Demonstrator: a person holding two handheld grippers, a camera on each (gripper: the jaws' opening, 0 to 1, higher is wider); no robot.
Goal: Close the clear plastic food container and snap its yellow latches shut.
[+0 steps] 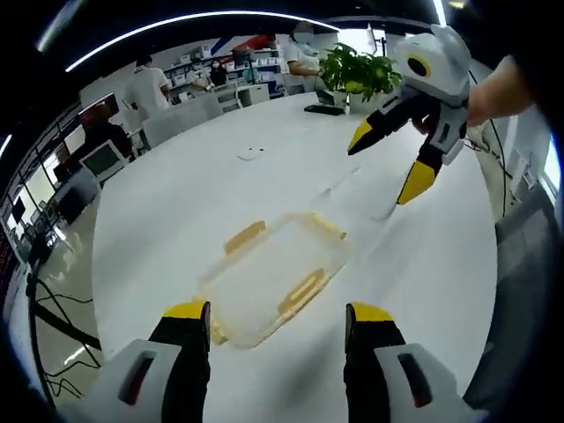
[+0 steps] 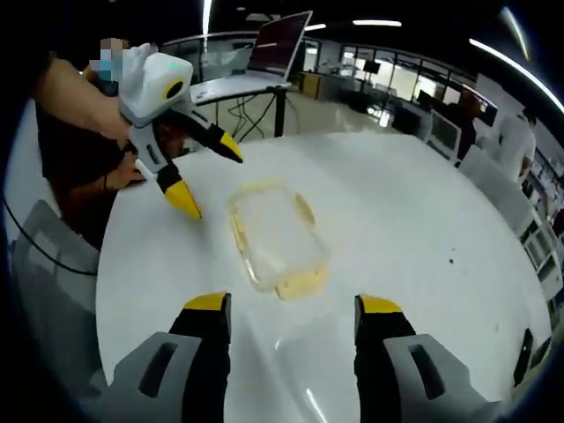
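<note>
I work at a round white table (image 1: 264, 167) in an open office. A potted plant (image 1: 357, 70) stands at its far edge. Desks with monitors (image 1: 101, 159) line the windows (image 2: 388, 75). An open laptop (image 2: 282, 44) sits on a stand. Ceiling light strips (image 2: 502, 55) run overhead.

No text, label, brand, number or sign can be read in either view. The shelves and monitors at the far upper left of the left gripper view are too blurred and small to make out any lettering, as is the laptop screen at the top of the right gripper view.
</note>
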